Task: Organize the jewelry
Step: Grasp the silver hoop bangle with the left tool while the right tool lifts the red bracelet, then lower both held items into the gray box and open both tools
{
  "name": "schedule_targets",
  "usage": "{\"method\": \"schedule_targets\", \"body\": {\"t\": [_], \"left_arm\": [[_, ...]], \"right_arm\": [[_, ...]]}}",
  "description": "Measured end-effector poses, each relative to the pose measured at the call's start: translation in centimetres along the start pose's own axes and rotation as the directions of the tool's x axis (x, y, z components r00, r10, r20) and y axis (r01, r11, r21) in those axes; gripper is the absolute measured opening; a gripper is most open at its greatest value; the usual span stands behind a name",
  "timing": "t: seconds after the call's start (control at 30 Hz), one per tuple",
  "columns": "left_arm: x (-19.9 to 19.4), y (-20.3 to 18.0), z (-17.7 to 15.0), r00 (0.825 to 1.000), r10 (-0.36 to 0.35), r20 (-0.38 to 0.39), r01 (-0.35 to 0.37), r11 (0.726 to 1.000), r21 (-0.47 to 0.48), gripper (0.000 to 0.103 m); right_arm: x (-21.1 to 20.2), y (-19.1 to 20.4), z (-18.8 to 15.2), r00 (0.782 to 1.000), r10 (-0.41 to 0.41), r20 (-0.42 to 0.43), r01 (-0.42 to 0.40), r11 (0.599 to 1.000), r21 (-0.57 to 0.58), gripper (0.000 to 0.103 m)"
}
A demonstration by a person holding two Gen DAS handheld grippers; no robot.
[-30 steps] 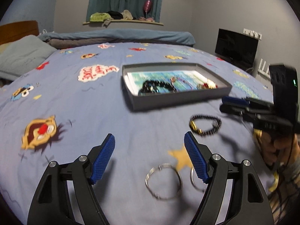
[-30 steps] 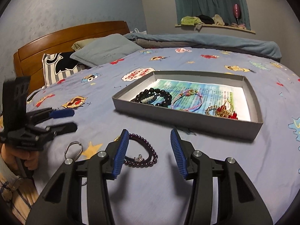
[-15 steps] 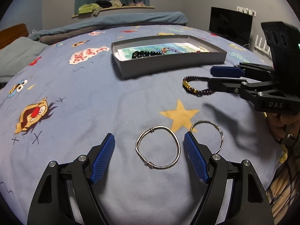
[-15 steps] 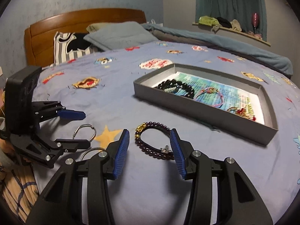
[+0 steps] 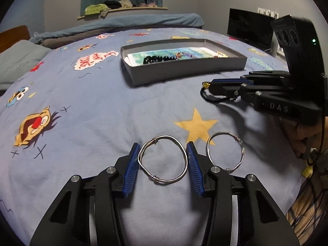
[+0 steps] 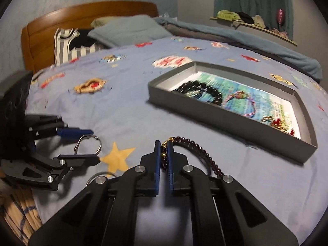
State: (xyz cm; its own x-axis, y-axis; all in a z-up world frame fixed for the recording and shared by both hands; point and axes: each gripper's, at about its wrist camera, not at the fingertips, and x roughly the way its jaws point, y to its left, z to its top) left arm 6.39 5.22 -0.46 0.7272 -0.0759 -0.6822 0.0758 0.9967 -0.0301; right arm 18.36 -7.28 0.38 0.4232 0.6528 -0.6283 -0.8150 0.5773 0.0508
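A grey tray [image 5: 184, 72] holding several bracelets lies on the blue bedsheet; it also shows in the right wrist view [image 6: 231, 123]. My left gripper [image 5: 163, 149] is open with its blue pads on either side of a silver bangle [image 5: 164, 160] lying on the sheet. A second silver bangle [image 5: 225, 151] lies just right of it. My right gripper [image 6: 164, 147] is shut on a dark purple bead bracelet [image 6: 196, 149] with a gold charm, low over the sheet. In the left wrist view the right gripper [image 5: 207, 86] is seen near the tray's front wall.
A yellow star print [image 5: 194, 125] lies between the bangles and the tray. Pillows [image 6: 127, 30] and a wooden headboard [image 6: 82, 20] are at the far end. A dark monitor [image 5: 250, 28] stands beyond the bed. A person's hand [image 5: 297, 129] holds the right gripper.
My left gripper has lowered and narrowed around the silver bangle. My right gripper has closed on the purple bead bracelet.
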Motion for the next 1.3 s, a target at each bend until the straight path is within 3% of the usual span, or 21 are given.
{"method": "schedule_targets", "body": {"t": [0.3,0.6,1.3], "left_arm": [[-1.1,-0.4,0.4,0.998,-0.013,0.057,0.013,1.0,0.008,0.047],[-1.7,-0.5,2.4,0.989,-0.012,0.15,0.019,0.999,-0.044,0.047],[1.6,-1.8,7.6,0.981,-0.023,0.194,0.035,0.998,-0.061,0.048]], "right_arm": [[-3.3,-3.7,0.4,0.994,0.006,0.108,-0.019,0.992,0.122,0.006],[-5.6,-6.6,0.9,0.972,0.11,0.208,-0.161,0.955,0.248,0.006],[-7.6,-8.6,1.3,0.958,0.069,0.279,-0.152,0.945,0.29,0.006]]}}
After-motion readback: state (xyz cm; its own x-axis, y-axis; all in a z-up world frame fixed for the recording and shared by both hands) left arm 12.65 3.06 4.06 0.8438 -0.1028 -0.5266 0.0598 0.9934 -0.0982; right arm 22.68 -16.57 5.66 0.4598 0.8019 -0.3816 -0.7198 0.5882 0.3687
